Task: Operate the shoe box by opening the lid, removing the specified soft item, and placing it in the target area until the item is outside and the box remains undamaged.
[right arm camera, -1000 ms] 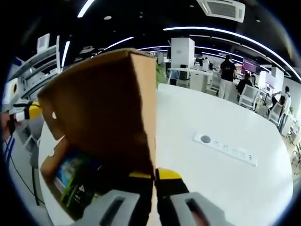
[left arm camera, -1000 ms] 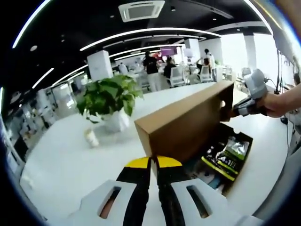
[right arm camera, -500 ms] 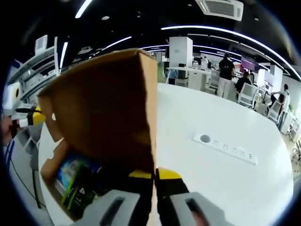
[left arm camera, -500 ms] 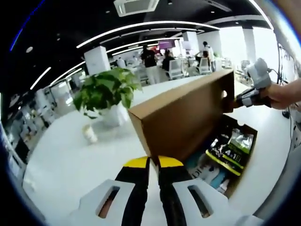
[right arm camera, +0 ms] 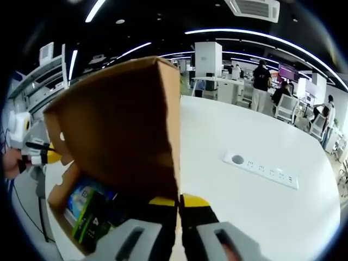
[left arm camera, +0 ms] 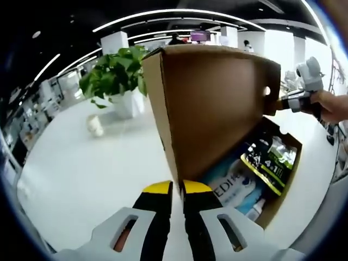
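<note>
The brown cardboard shoe box lid point(left arm camera: 217, 103) stands raised, nearly upright, over the open box point(left arm camera: 280, 198). My left gripper point(left arm camera: 171, 190) is shut on the lid's near corner edge. At the lid's far end the right gripper point(left arm camera: 296, 103) grips it, held by a hand. In the right gripper view the lid point(right arm camera: 119, 130) rises from my right gripper point(right arm camera: 178, 202), shut on its edge, and the left gripper point(right arm camera: 41, 155) shows at the far end. Inside the box lie a black-and-green packet point(left arm camera: 272, 163) and a soft blue-white pack point(left arm camera: 231, 182); the same packet point(right arm camera: 89, 217) shows under the lid.
The box rests on a large white table point(left arm camera: 81, 179). A potted green plant point(left arm camera: 111, 81) and a small white bottle point(left arm camera: 95, 126) stand beyond the lid. A flush power strip point(right arm camera: 261, 170) lies in the table top. People and desks fill the background.
The lid has swung up steeper and stands closer in the left gripper view, showing more of the box contents. In the right gripper view the left gripper at the far end has dropped slightly.
</note>
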### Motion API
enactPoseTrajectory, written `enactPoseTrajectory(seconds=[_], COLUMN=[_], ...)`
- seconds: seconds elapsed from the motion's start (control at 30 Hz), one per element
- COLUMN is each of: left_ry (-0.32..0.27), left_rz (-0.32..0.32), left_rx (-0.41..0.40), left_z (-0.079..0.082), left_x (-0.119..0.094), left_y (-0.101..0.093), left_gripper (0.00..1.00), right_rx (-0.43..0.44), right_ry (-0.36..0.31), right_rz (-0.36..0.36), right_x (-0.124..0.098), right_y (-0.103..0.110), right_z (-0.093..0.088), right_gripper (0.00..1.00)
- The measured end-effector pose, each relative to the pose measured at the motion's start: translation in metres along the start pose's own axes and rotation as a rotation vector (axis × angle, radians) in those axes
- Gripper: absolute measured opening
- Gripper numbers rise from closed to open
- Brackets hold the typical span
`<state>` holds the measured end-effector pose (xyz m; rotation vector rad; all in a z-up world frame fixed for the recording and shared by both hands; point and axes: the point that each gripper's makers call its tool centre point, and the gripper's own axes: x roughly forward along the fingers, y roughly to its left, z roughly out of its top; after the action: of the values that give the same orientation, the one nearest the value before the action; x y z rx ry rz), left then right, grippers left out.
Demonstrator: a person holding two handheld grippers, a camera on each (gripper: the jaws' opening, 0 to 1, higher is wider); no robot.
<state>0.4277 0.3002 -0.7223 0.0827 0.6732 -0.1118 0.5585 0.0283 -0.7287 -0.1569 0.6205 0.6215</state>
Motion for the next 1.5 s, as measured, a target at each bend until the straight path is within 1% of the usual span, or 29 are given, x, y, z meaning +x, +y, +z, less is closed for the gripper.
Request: enactPoseTrajectory(seconds=[0.17, 0.3, 0.43, 0.8, 1.03, 1.1, 1.3, 1.5], left_ry=[-0.007, -0.010, -0.016, -0.019, -0.020, -0.018, -0.009, -0.006], left_rz=[0.003, 0.000, 0.001, 0.003, 0.004, 0.005, 0.011, 0.014], left_rx=[-0.030, -0.035, -0.042, -0.073, -0.085, -0.086, -0.091, -0.111], left_z=[0.003, 0.006, 0.009, 0.016, 0.018, 0.019, 0.021, 0.022], left_x=[0.002, 0.003, 0.005, 0.013, 0.018, 0.020, 0.024, 0.030], left_y=[0.002, 0.004, 0.006, 0.011, 0.014, 0.015, 0.017, 0.020], left_gripper=[0.02, 0.02, 0.01, 0.01, 0.01, 0.01, 0.01, 0.01], right_rx=[0.009, 0.012, -0.010, -0.025, -0.016, -0.007, -0.020, -0.018], right_ry=[-0.004, -0.005, -0.001, 0.015, 0.019, 0.023, 0.034, 0.057], right_rz=[-0.001, -0.002, -0.006, -0.007, 0.000, 0.003, 0.012, 0.003], right_x=[0.001, 0.003, 0.005, 0.009, 0.011, 0.012, 0.016, 0.022], right_y=[0.000, 0.000, 0.000, 0.003, 0.003, 0.003, 0.003, 0.002], right_z=[0.002, 0.003, 0.004, 0.008, 0.008, 0.009, 0.008, 0.005], right_gripper=[0.00, 0.00, 0.00, 0.00, 0.00, 0.00, 0.00, 0.00])
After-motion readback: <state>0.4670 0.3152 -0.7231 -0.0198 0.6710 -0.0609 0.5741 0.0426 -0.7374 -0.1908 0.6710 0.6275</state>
